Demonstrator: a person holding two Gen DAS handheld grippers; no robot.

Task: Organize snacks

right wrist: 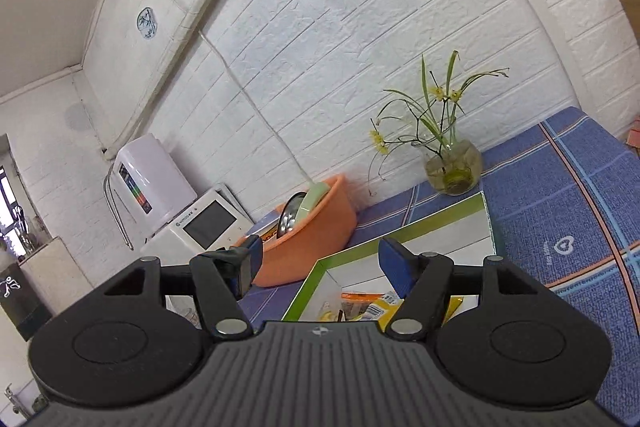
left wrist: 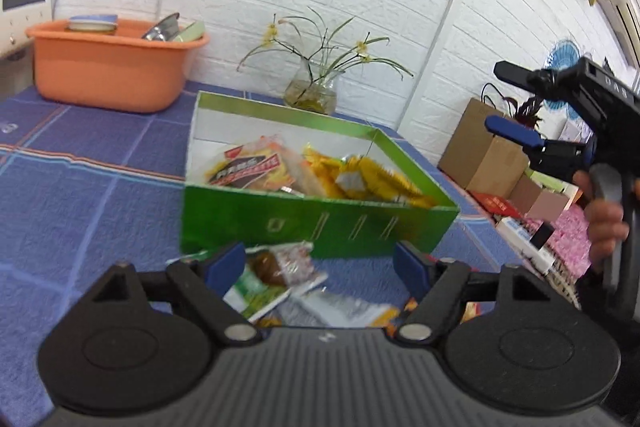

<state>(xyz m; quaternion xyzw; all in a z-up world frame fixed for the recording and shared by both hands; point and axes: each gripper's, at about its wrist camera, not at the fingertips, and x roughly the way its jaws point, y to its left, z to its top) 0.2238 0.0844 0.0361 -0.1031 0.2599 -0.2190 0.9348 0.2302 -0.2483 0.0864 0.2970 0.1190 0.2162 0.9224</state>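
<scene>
A green box [left wrist: 312, 223] with a white inside stands on the blue tablecloth and holds several snack packets [left wrist: 280, 171]. Loose snack packets [left wrist: 280, 271] lie on the cloth in front of it. My left gripper [left wrist: 320, 263] is open, low over these loose packets, holding nothing. My right gripper [left wrist: 508, 99] is open and empty, held in the air to the right of the box. In the right wrist view the right gripper [right wrist: 320, 263] hovers tilted above the box's [right wrist: 400, 227] near corner, with packets [right wrist: 368, 307] visible inside.
An orange basin [left wrist: 108, 67] with dishes stands at the back left, and it also shows in the right wrist view [right wrist: 312, 239]. A glass vase with flowers [left wrist: 312, 91] stands behind the box. Cardboard boxes [left wrist: 480, 151] and clutter lie beyond the table's right edge.
</scene>
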